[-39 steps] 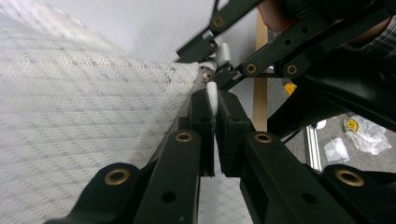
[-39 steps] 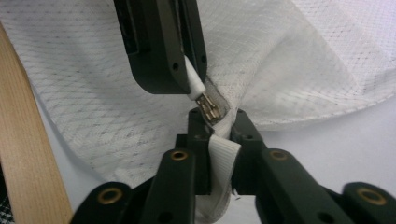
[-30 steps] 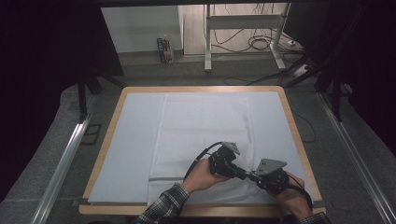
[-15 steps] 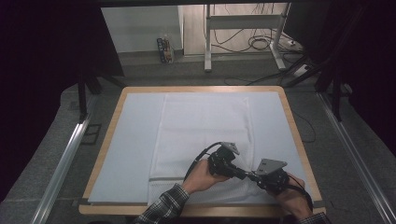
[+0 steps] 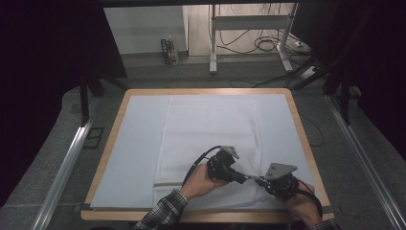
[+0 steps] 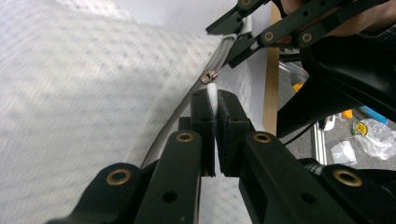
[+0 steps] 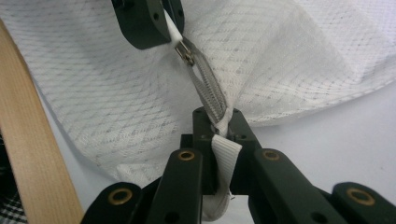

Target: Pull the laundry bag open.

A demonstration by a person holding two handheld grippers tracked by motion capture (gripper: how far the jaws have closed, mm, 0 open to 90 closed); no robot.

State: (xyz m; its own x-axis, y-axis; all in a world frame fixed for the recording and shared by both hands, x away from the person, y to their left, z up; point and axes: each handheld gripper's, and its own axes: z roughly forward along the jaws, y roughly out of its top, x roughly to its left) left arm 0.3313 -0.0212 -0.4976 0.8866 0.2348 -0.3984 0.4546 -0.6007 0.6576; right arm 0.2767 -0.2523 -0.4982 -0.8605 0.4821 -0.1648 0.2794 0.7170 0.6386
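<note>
A white mesh bag (image 5: 210, 134) lies flat on the white-covered table (image 5: 139, 143). Its grey zipper (image 7: 208, 93) runs along the near edge. My left gripper (image 5: 250, 178) is shut on the white pull tab (image 6: 212, 89) behind the metal slider (image 6: 208, 76). My right gripper (image 5: 261, 181) is shut on the zipper's end and the white fabric tab (image 7: 225, 158) there. The two grippers meet tip to tip near the table's front right. In the right gripper view the left gripper (image 7: 166, 21) holds the slider (image 7: 185, 50) at the top, with a short stretch of opened zipper between them.
The table's wooden rim (image 5: 306, 143) runs close to the right of both hands, and shows as a wooden edge (image 7: 28, 140) in the right gripper view. Metal rails (image 5: 67, 163) flank the table. A desk frame and cables (image 5: 268, 43) stand on the floor beyond.
</note>
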